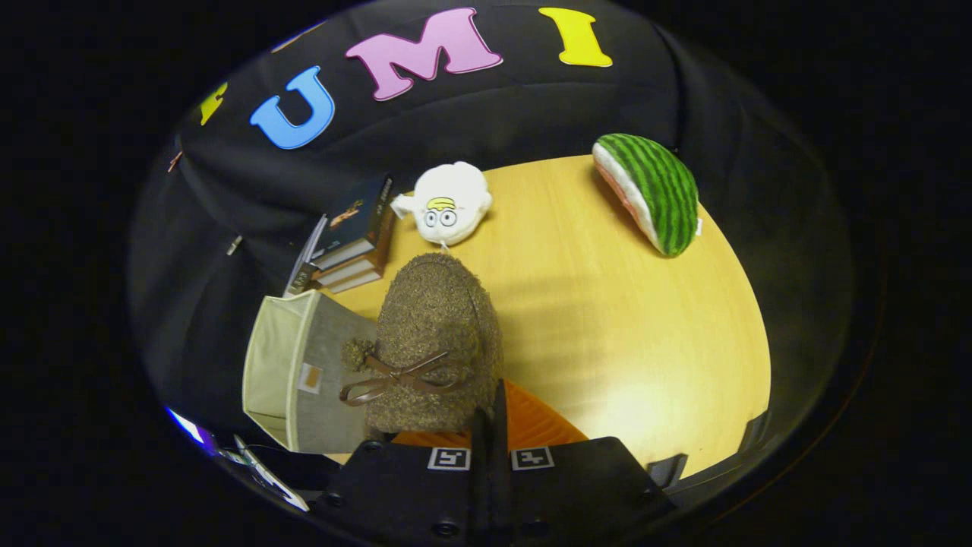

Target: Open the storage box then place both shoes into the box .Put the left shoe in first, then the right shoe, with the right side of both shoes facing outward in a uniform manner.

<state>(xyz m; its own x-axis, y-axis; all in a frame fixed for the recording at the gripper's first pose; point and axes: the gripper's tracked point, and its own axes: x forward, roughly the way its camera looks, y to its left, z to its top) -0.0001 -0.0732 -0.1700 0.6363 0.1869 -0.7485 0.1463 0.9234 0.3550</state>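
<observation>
A stack of books (353, 235), a white plush (449, 202) and a watermelon-slice toy (649, 190) are seen on the table (607, 319) beyond the fingers. The shoe (433, 342) (fuzzy, with a bow) is held just ahead of the gripper (490, 422), whose fingers are pressed together on its rim. The box (292, 372) is seen just beside the shoe.

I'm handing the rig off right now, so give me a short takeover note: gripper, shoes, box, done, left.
Hand-held gripper: fingers closed together on the rear edge of the fuzzy brown shoe, carried above the wooden table.
Storage box: beside the shoe, near the stack of books; whether its lid is open I cannot tell.
Done: one shoe picked up.
Left: place it in the box, right side outward. Which shoe this is, and where the other one sits, I cannot tell.
</observation>
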